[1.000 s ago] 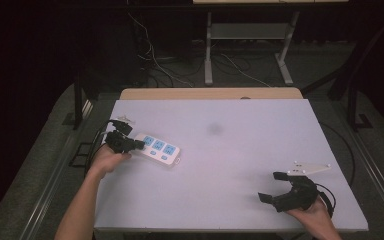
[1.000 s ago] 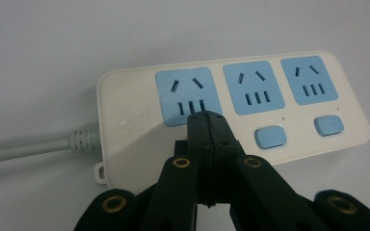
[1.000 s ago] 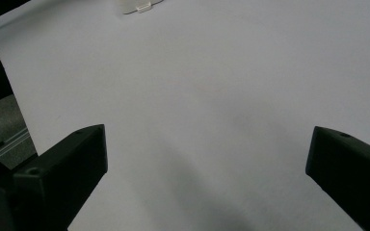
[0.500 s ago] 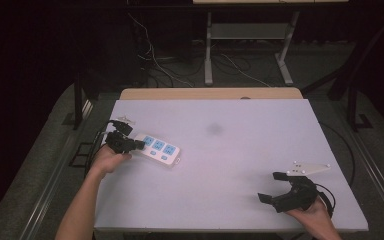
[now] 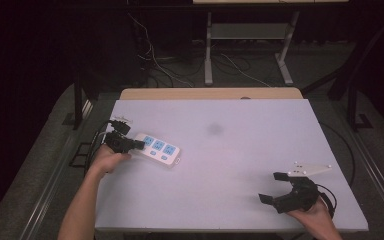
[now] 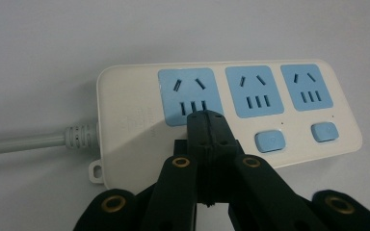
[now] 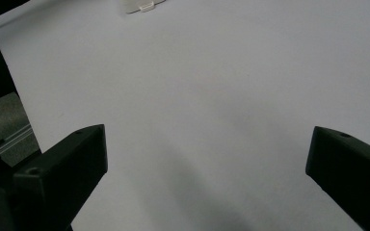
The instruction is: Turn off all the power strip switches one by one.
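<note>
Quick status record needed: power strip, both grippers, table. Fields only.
item: white plastic power strip with three blue socket faces and grey cable, lying flat on the table's left side
switches: two blue push buttons seen; where a third would sit is hidden by the jaws
left gripper: jaws shut together, tips over the strip below the socket nearest the cable; whether they touch it cannot be told
right gripper: jaws wide open, nothing between them, near the table's front right corner
surface: pale grey table
</note>
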Demonstrator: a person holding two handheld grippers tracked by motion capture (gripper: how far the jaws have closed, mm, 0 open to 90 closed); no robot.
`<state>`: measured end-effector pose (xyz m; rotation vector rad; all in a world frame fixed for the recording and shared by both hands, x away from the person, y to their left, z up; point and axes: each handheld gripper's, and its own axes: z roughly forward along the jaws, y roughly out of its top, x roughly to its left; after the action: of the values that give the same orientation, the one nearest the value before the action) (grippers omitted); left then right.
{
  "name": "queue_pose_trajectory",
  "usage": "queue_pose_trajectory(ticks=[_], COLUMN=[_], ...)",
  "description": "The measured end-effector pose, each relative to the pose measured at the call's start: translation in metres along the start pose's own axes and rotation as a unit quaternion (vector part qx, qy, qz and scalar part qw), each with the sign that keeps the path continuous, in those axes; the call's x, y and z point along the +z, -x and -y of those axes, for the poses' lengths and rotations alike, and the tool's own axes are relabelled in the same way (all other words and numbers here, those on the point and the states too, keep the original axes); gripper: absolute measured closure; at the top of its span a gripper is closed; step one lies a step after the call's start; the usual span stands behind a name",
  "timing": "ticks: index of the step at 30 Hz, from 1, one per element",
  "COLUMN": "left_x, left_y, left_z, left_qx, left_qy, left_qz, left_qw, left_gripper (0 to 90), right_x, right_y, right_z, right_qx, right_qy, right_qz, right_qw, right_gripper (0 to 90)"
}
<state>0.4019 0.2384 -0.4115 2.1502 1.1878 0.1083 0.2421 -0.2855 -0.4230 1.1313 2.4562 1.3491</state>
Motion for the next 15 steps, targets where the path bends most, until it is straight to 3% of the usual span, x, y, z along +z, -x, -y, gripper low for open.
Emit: queue_pose_trajectory(ticks=[7,15], left_x=[-0.0004,-0.0001], left_y=[0.0004,0.0060], left_z=[0.0038,0.0025], left_qx=[-0.007,0.006], left_qy=[0.013,0.011], left_qz=[-0.002,-0.021], left_qw=[0.9999,0.9997], left_gripper=[89.5,89.4], right_x=[0.0006,0.0004], right_y=[0.0002,0.0003], right_z=[-0.0001,-0.0002], right_qx=[0.000,0.001], right_qy=[-0.001,0.000], right_qz=[0.001,0.001], right_qw=[1.0000,1.0000], right_gripper=[0.7,0.7])
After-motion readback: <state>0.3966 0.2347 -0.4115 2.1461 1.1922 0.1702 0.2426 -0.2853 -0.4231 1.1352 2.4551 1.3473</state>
